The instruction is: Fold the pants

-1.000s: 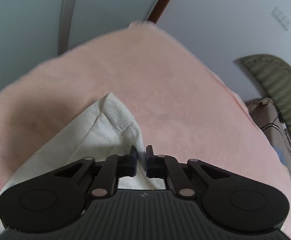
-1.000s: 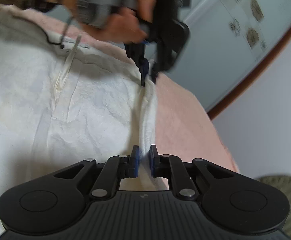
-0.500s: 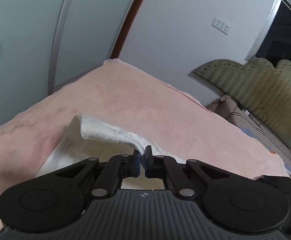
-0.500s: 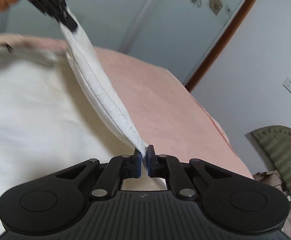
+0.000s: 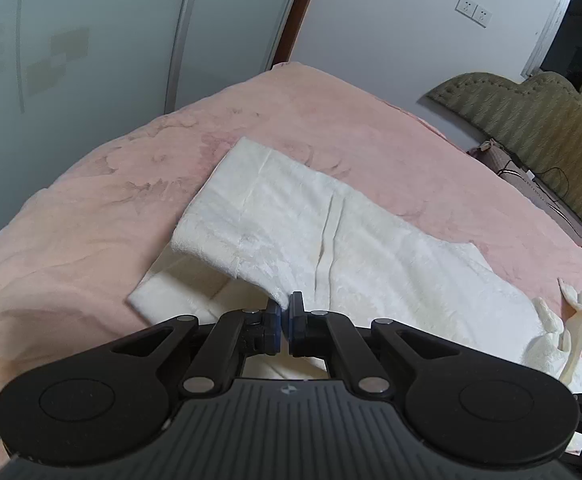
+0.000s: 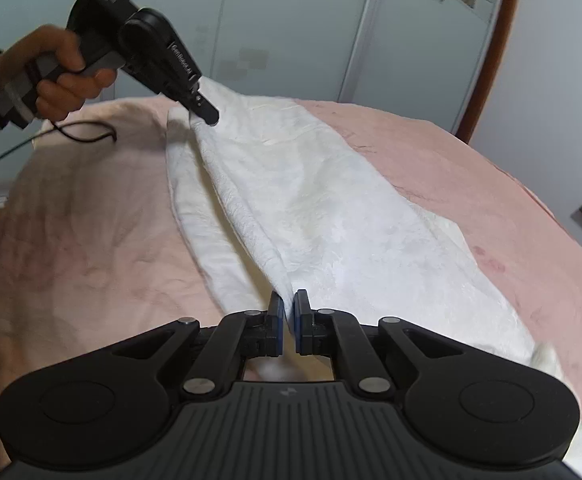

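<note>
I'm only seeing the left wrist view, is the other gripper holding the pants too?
Observer: Yes, the right gripper is shut on the same raised edge of the white pants.
Operator: Where's my left one from that side?
Observer: The left gripper pinches the far end of that edge, lifted above the pink blanket.
Operator: Anything trailing from it?
Observer: A black cable hangs below the person's hand.

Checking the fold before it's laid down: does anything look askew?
Yes. The lifted pant leg sits skewed over the lower layer, edges misaligned. Loose drawstring ends are bunched at the waist.
</note>
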Demonstrator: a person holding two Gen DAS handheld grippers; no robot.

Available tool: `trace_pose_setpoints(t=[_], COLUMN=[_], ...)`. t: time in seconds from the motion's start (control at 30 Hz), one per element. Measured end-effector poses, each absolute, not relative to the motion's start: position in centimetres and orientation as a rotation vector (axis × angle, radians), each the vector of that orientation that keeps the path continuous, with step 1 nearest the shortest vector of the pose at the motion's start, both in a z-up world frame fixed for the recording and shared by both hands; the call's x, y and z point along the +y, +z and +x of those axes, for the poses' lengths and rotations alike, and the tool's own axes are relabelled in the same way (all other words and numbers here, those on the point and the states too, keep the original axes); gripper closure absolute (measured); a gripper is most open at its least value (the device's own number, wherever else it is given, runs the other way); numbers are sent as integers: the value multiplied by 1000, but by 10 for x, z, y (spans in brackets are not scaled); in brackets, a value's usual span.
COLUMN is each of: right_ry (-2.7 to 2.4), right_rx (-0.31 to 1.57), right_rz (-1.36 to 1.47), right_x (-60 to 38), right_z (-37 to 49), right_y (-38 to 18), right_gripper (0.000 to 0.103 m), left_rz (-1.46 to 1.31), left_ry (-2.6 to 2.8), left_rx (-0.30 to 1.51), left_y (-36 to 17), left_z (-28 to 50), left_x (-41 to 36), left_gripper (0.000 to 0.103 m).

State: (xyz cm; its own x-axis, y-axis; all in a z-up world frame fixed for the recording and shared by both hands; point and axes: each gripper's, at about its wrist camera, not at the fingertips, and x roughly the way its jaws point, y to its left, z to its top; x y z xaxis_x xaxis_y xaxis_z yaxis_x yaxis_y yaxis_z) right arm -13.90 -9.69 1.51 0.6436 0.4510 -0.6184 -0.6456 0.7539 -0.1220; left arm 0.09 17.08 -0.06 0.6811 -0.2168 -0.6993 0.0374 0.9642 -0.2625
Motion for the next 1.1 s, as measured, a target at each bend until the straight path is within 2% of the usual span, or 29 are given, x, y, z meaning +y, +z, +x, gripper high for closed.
trace_pose_setpoints(t=[0.1, 0.27, 0.3, 0.33, 0.4, 0.5, 0.6, 0.67, 0.73, 0.8, 0.9, 0.97, 1.0, 1.03, 1.07, 1.1], right_ry=[637, 612, 597, 582, 581, 603, 363, 119, -67, -79, -191, -219, -211, -204, -207, -216], right_rx=[607, 659, 648, 642, 666, 635, 607, 659, 804, 780, 711, 661, 633, 604, 600, 612], right_rz=[-285, -287, -286, -271, -254, -113, 41, 100, 165, 248, 251, 207, 190, 179, 173, 175], right_x=[-107, -100, -98, -96, -98, -138, -200, -245, -287, -313, -330, -337, -339, -346, -348, -351], right_z=[-143, -144, -144, -145, -146, -161, -170, -171, -173, -187, -180, -153, -137, -118, -95, -71], right_y=[19, 6, 2, 0, 5, 29, 37, 24, -1, -5, 21, 43, 51, 57, 58, 57], right_gripper=[98, 97, 95, 94, 92, 91, 90, 90, 91, 90, 90, 88, 82, 66, 57, 37], left_rz=[-200, -143, -130, -105, -65, -37, 5, 28, 65, 131, 263, 328, 351, 372, 392, 410], left_ry=[-145, -92, -85, -82, -67, -7, -23, -106, -261, -435, -698, -850, -901, -931, -945, -949], left_rx=[809, 858, 848, 845, 853, 819, 766, 740, 715, 683, 641, 622, 610, 602, 602, 611], left_y=[-1, -35, -33, -30, -23, -6, 12, 22, 29, 32, 29, 22, 17, 11, 4, -3], left_z=[-1, 4, 3, 1, -5, -20, -27, -26, -25, -30, -48, -61, -67, -71, -74, -76], left_x=[163, 157, 155, 153, 151, 153, 139, 114, 77, 34, -34, -72, -88, -102, -114, -124], left_gripper=[99, 95, 85, 84, 72, 68, 67, 67, 61, 46, 36, 36, 35, 35, 36, 37])
